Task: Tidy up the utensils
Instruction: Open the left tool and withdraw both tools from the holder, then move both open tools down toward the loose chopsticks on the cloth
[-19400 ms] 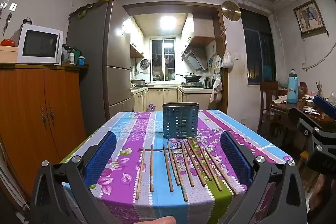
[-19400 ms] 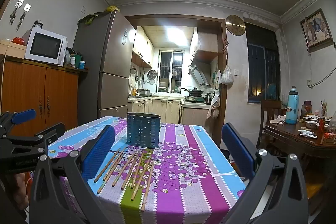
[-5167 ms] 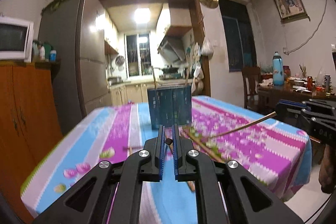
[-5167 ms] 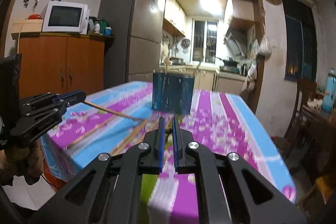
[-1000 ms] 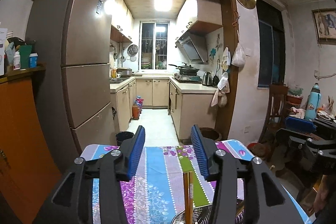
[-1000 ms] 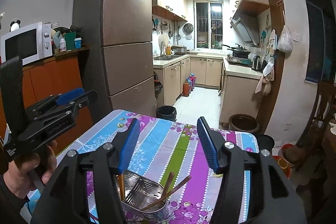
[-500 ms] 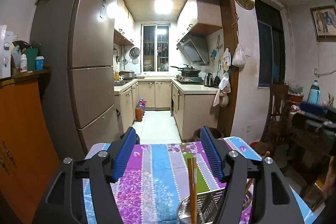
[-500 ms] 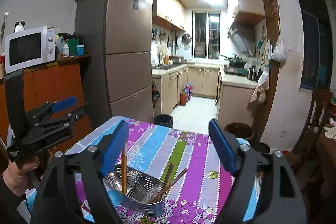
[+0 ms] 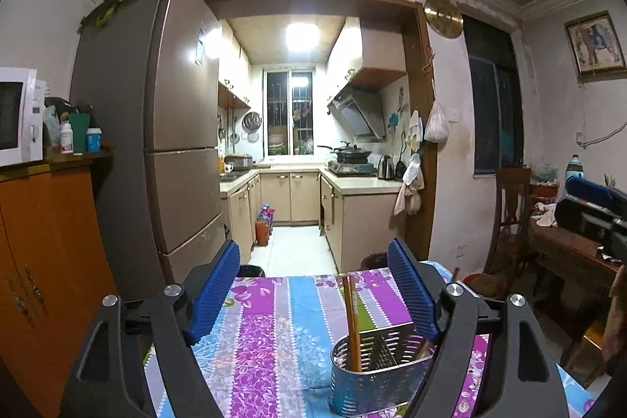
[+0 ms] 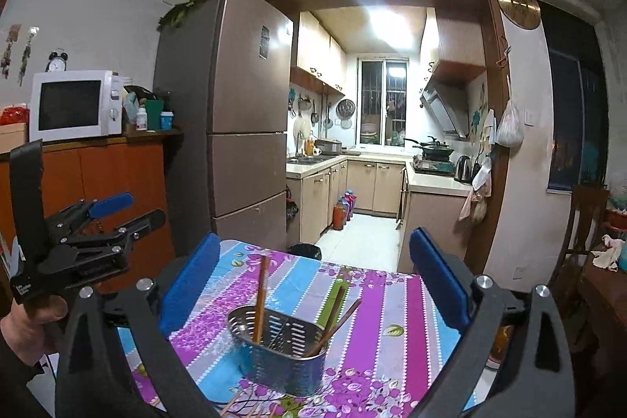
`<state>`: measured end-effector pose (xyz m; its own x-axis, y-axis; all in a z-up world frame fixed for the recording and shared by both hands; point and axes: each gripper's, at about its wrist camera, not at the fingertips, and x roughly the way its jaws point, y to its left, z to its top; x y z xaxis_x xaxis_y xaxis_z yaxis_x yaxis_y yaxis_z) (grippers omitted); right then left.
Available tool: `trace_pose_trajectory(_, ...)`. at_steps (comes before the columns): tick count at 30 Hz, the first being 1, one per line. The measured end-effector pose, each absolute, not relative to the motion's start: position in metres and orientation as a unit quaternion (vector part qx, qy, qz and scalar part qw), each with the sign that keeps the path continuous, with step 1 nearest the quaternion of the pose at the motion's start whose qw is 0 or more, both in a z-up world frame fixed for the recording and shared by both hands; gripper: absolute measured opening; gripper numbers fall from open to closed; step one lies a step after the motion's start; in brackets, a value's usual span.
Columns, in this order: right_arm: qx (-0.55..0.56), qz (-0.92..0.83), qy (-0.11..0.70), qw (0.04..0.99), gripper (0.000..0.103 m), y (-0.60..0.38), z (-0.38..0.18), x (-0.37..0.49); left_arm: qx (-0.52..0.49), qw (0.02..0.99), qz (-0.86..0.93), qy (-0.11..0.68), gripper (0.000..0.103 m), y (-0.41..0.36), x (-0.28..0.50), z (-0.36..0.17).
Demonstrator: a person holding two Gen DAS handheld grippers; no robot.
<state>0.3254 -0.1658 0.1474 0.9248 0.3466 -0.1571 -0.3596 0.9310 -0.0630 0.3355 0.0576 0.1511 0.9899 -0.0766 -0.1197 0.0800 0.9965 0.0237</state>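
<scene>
A perforated metal utensil holder (image 9: pixel 376 375) (image 10: pixel 282 355) stands on the flowery tablecloth (image 9: pixel 266 332) (image 10: pixel 376 335). Upright wooden chopsticks (image 9: pixel 351 320) (image 10: pixel 260 296) stand in its left compartment, and more chopsticks (image 10: pixel 337 316) lean in its right one. Loose chopsticks (image 10: pixel 250 406) lie on the cloth in front of the holder. My left gripper (image 9: pixel 313 288) is open and empty, above and behind the holder. My right gripper (image 10: pixel 313 281) is open and empty, above the holder. The left gripper also shows at the left of the right wrist view (image 10: pixel 113 210).
An orange cabinet (image 10: pixel 98 190) with a microwave (image 10: pixel 74 106) stands at the left, beside a tall fridge (image 10: pixel 243 128). The kitchen doorway lies beyond the table. A wooden chair (image 9: pixel 509 222) and a cluttered side table (image 9: pixel 568 249) are at the right.
Both grippers have drawn back and opened wider. The holder now shows fuller in both views, with chopsticks standing in it.
</scene>
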Motion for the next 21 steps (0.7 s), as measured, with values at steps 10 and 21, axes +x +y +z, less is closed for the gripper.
trace_pose_trajectory(10, -0.033, 0.209, 0.051, 0.976, 0.094, -0.183, 0.115, 0.236, 0.032, 0.998, -0.057, 0.026, 0.085, 0.066, 0.226, 0.12)
trace_pose_trajectory(21, -0.002, 0.229, 0.111, 0.967, 0.062, -0.183, 0.012, 0.153, 0.028, 0.995, -0.041, 0.087, 0.085, 0.092, 0.155, 0.017)
